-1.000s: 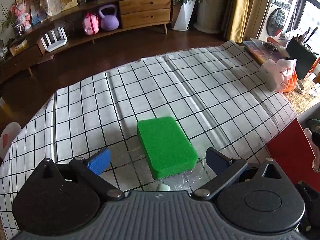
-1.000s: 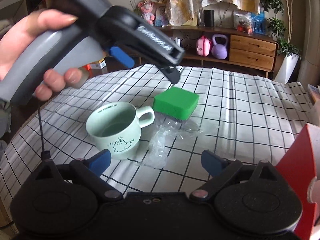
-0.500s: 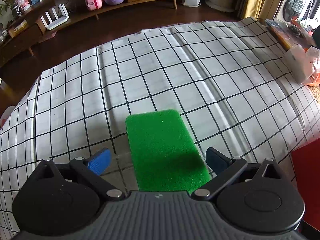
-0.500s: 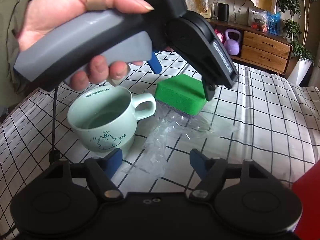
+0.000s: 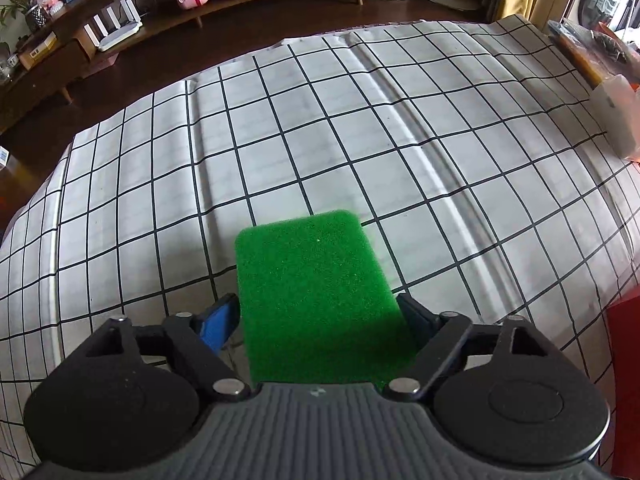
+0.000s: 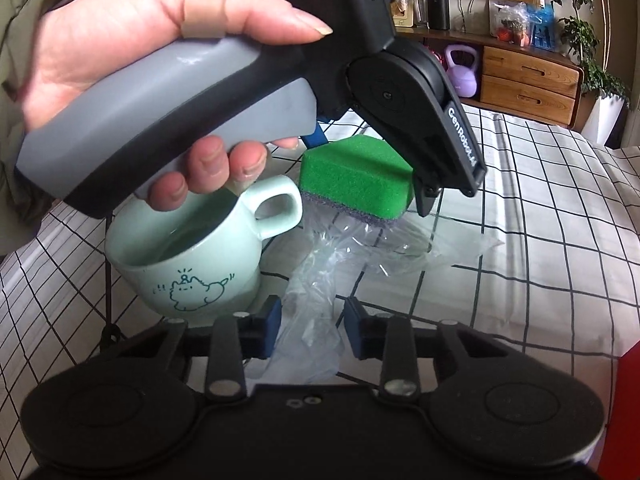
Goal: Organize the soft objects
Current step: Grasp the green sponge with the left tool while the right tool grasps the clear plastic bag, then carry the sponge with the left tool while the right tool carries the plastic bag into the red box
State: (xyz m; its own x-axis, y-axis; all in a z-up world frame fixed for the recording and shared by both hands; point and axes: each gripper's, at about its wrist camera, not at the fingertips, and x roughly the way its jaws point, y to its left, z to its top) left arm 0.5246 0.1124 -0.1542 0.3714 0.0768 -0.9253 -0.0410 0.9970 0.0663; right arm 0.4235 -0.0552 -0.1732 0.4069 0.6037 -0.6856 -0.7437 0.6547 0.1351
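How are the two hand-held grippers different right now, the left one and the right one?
The left hand-held gripper has its jaws set wide, clamped on the sides of the green sponge; the right hand-held gripper has its jaws much narrower, on either side of the clear plastic wrapper. The left one tilts steeply down at the checked tablecloth; the right one looks more level across it. Both have blue finger pads.

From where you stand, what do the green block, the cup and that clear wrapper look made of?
Green block: sponge foam, porous matte top over a darker grey scouring layer. Cup: probably glazed ceramic, smooth pale-green sheen, printed cartoon. Clear wrapper: thin plastic film, crinkled, see-through and glossy.
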